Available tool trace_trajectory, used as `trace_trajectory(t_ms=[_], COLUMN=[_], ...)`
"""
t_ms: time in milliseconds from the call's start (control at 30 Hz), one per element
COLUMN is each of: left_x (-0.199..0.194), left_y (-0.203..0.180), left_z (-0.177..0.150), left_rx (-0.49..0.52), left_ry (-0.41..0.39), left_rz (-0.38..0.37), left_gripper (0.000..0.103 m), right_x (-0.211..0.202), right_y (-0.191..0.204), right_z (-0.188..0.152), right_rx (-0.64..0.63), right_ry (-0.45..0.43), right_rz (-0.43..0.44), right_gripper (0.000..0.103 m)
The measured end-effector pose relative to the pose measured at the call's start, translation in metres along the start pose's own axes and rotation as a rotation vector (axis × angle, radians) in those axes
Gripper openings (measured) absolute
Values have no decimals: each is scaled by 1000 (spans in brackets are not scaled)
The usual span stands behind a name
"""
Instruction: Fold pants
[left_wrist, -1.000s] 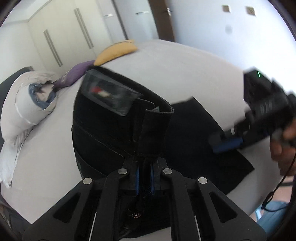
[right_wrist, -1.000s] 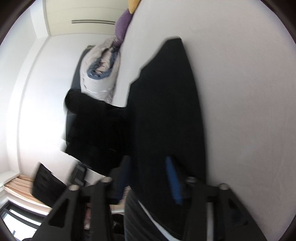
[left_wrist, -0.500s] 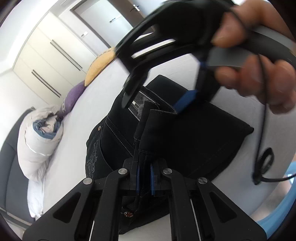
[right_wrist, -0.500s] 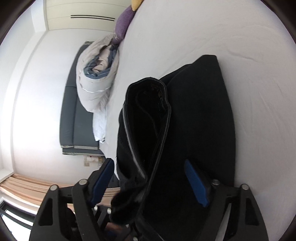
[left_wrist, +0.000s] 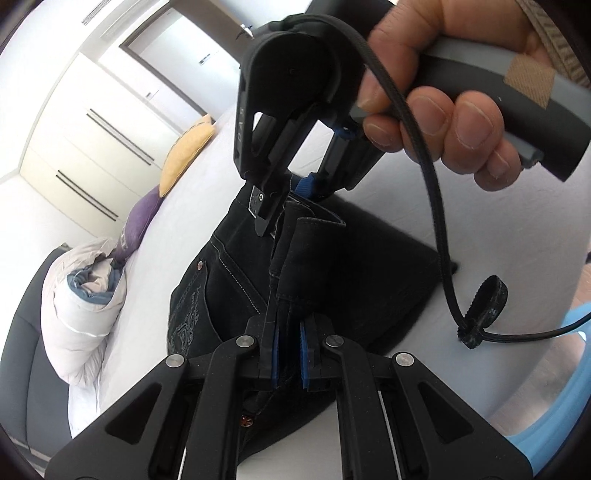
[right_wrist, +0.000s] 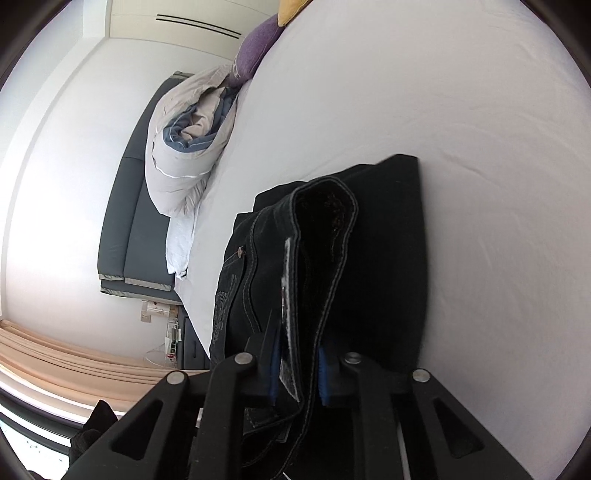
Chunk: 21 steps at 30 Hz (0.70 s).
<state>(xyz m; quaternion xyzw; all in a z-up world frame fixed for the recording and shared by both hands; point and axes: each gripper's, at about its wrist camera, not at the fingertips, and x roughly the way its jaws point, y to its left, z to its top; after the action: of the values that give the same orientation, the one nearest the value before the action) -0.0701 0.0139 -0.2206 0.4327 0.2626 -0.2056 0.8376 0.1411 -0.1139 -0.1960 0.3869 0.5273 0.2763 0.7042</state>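
white bedding (right_wrist: 424, 122) fills the background, a broad pale bed with a rolled grey-and-blue duvet (right_wrist: 184, 147) at its far side, a purple cushion (right_wrist: 255, 48) and a yellow cushion (left_wrist: 186, 155) beyond it, cream wardrobe doors (left_wrist: 85, 147) behind. and here are the black pants (left_wrist: 236, 291), part lying on the sheet, the waistband end lifted off it between the two tools.

left gripper (left_wrist: 287, 360), blue pads squeezed right together on a fold of the dark denim, clamped tight. right gripper (right_wrist: 298, 369), jaws closing as we watch, the waistband and its pale patch sandwiched between the blue pads, which press on the cloth from both sides. from the left wrist view that same right gripper (left_wrist: 284, 195) hangs overhead, a hand (left_wrist: 439, 110) wrapped round its grey handle, a black cable (left_wrist: 436, 240) looping down with a strap tied on it.

hard to read, plenty of it: the embroidered motif on the back pocket (left_wrist: 186, 317) is too dark and curved to make out, the waistband patch is seen edge-on and shows no legible words, and the lower legs of the pants are cut off behind the tool frames. raised letters run along the right gripper's black housing, but i cannot make them out for certain. a blue curved object (left_wrist: 554, 387) at the right edge is cropped, i cannot tell what it is.
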Motion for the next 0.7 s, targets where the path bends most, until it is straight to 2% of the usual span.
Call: trace_trajectory(t_ms=[133, 267, 333, 400, 600, 633, 700], left_x=[7, 17, 17, 21, -1, -4, -11], left_y=[-8, -13, -11, -2, 31, 41, 65], left_z=[3, -4, -6, -6, -14, -17, -25], left_rx=[-14, 6, -20, -49, -147, -172, -229], left_ry=[10, 35, 34, 45, 54, 52, 44], left_rz=[-31, -48, -64, -99, -204, -215, -193], left_gripper=[6, 7, 9, 10, 12, 12, 12], right_x=[-7, -7, -8, -7, -11, -13, -19], right_y=[-11, -13, -20, -28, -31, -33, -34], right_z=[-3, -8, -10, -14, -16, -16, -18], right_rx=[19, -28, -20, -4, 3, 13, 30], right_ry=[-18, -19, -26, -35, -31, -23, -32], right_rz=[-4, -43, -26, -3, 18, 27, 21], right_gripper=[18, 17, 17, 14, 16, 17, 21])
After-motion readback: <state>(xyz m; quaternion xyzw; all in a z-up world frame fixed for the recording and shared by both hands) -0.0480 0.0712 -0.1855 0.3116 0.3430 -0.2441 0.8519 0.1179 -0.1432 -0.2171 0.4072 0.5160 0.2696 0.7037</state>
